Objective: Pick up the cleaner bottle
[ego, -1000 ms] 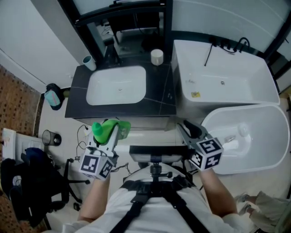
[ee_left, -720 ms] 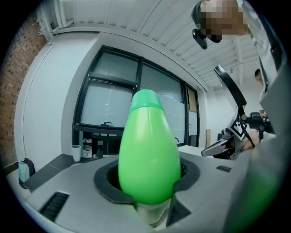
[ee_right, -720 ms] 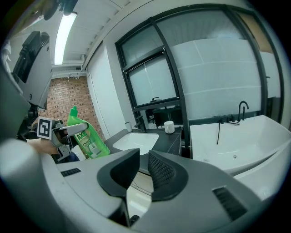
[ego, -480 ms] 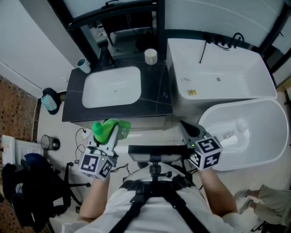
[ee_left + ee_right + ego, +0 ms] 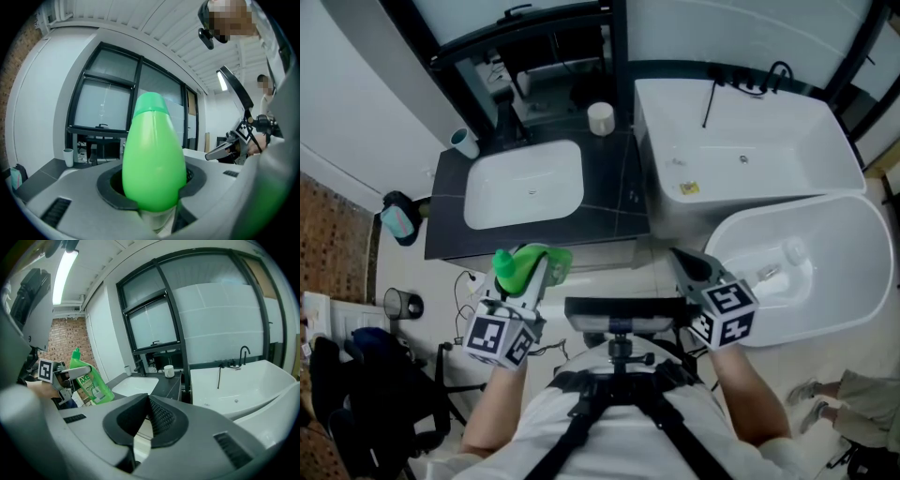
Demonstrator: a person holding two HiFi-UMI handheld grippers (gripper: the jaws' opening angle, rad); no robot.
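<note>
**Cleaner bottle held in the air before the vanity**

We stood in a bathroom with pale walls, black-framed panes behind the fittings and a patch of brick (image 5: 333, 216) at the left. A white rectangular bathtub (image 5: 750, 150) filled the far right, with an oval tub (image 5: 825, 281) close in front of it. Left of them ran a dark counter (image 5: 623, 211) holding a white basin (image 5: 525, 183). The counter's near edge lay just ahead of both tongs, and pale floor (image 5: 431, 281) lay open below it. Dark clutter (image 5: 356, 375) crowded the floor at our left, and the oval tub's rim came near on the right. The left gripper (image 5: 534, 274) had its jaws wide apart and pressed on the green cleaner bottle (image 5: 523, 267), held in the air before the counter's edge. The right gripper (image 5: 680, 261) had just closed its jaws together on nothing. A white cup (image 5: 600, 117) and a second cup (image 5: 464, 142) stood at the back of the counter.
</note>
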